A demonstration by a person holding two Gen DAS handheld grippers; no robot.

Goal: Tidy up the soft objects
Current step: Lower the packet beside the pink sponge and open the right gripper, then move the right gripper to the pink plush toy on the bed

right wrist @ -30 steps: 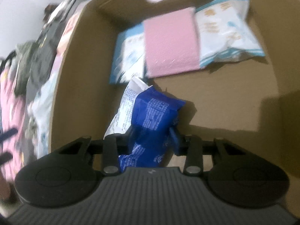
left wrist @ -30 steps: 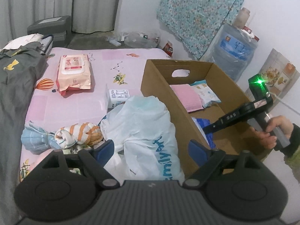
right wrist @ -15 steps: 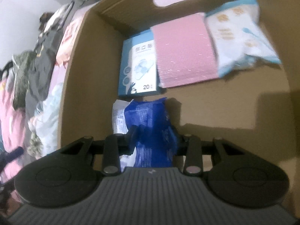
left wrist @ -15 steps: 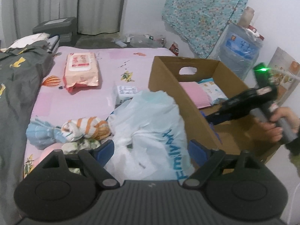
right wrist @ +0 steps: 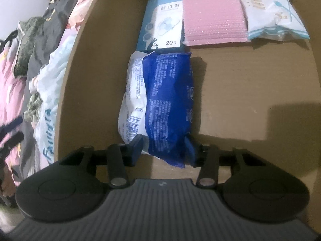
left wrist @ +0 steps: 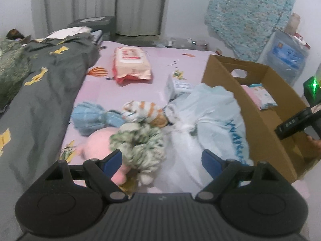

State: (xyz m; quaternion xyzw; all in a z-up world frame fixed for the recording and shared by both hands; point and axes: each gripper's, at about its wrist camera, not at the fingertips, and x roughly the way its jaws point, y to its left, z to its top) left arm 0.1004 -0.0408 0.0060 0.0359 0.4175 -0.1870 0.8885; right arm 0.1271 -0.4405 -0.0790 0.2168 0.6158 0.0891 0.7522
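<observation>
- Roughly halfway I'd say: four things are in the box (right wrist: 96, 64), and a pile is left on the bed (left wrist: 128, 80).
- Box sits at the bed's right edge. Along its far wall, left to right: a blue carton (right wrist: 162, 24), a pink pad (right wrist: 213, 14) and a white pouch (right wrist: 270, 12), lying flat side by side.
- The blue pack (right wrist: 168, 104) lies on the box floor against the left wall, its far end touching the carton.
- My right gripper (right wrist: 163, 150) is down in the box and its jaws are opening around the near end of the pack. The left pad looks just clear, the right one I can't tell, so I read it as letting go.
- My left gripper (left wrist: 160, 160) is spread wide and empty, hanging over the near end of the bed above a green-white scrunchy thing (left wrist: 138, 142) and the white bag (left wrist: 212, 124).
- Left to sort, as far as I can see: a pink plush (left wrist: 98, 146) and the scrunchy thing near the bed's near edge, a blue cloth (left wrist: 90, 118) and a striped cloth (left wrist: 144, 110) mid-bed, and the bag leaning on the box's outer wall.
- Farther up: a small white pack (left wrist: 176, 86) by the box's far corner and a wipes pack (left wrist: 130, 62) toward the far edge.
- The grey blanket (left wrist: 40, 92) covers the bed's left side; no idea if that counts.
</observation>
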